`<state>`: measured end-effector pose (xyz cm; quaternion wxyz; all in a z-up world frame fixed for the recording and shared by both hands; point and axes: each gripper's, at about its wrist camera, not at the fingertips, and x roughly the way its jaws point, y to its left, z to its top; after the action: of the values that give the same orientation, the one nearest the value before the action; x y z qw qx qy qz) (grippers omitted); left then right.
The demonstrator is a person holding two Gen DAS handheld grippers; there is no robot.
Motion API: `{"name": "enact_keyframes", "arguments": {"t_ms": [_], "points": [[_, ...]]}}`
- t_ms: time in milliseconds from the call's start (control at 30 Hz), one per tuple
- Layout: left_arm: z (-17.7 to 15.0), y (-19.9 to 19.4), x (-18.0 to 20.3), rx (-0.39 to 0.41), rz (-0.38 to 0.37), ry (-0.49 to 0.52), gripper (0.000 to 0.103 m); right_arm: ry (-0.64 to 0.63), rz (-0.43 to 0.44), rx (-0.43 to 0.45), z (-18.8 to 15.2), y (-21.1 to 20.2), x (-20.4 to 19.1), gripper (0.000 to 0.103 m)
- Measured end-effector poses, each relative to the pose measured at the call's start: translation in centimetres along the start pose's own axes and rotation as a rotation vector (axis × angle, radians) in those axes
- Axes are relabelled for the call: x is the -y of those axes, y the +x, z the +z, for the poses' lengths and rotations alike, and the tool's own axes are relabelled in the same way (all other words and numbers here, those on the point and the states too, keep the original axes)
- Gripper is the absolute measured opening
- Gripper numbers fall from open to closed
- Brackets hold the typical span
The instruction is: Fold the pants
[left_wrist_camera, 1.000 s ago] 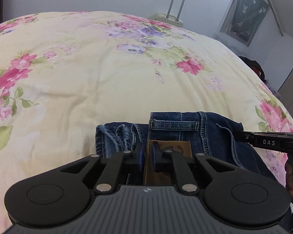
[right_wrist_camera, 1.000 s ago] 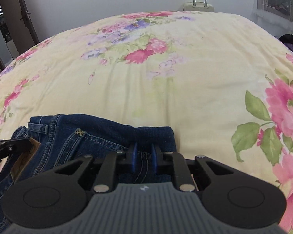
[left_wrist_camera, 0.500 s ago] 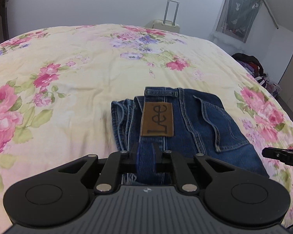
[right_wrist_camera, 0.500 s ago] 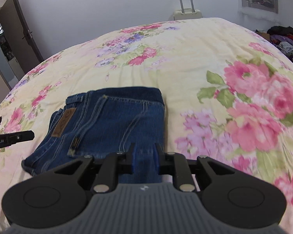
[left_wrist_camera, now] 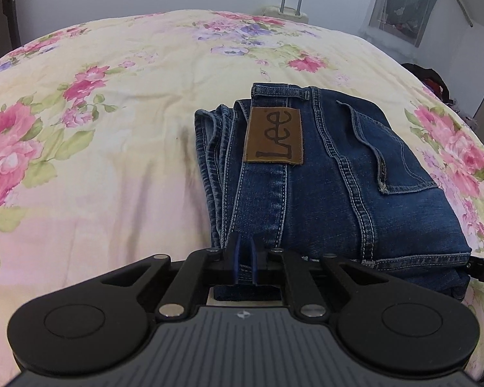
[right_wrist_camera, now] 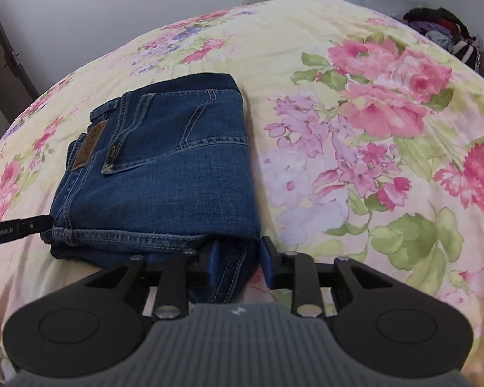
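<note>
Folded jeans [left_wrist_camera: 332, 193] with a brown "Lee" patch [left_wrist_camera: 273, 136] lie on the bed [left_wrist_camera: 113, 103]. The left gripper [left_wrist_camera: 244, 259] pinches their near hem; the right gripper's [right_wrist_camera: 238, 262] jaws are opening around it.

One pair of jeans [left_wrist_camera: 332, 174] lies folded on one bed [left_wrist_camera: 119, 167], which wears a single flowered cover. The jeans carry one brown leather patch [left_wrist_camera: 273, 135] and one back pocket [left_wrist_camera: 380, 148] facing up. Two claws sit at the jeans' near edge: the left claw [left_wrist_camera: 244, 259] and the right claw [right_wrist_camera: 240, 262]. Beyond the bed's far side stands one pale suitcase [left_wrist_camera: 285, 9], and to the far right of the bed lies one heap of clothes [right_wrist_camera: 448, 32].
</note>
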<state>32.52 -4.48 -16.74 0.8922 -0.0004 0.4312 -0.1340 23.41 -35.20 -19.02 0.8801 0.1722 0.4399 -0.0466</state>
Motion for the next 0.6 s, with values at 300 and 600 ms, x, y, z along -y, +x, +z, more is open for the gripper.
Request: {"name": "enact_keyframes", "arguments": {"t_ms": [300, 600], "points": [[-0.1, 0.3, 0.1, -0.007, 0.008, 0.008, 0.010, -0.094, -0.062, 0.019, -1.2, -3.0, -0.3, 0.000], [-1.2, 0.3, 0.1, -0.044, 0.030, 0.008, 0.006, -0.062, -0.135, -0.073, -2.2, -2.7, 0.7, 0.000]]}}
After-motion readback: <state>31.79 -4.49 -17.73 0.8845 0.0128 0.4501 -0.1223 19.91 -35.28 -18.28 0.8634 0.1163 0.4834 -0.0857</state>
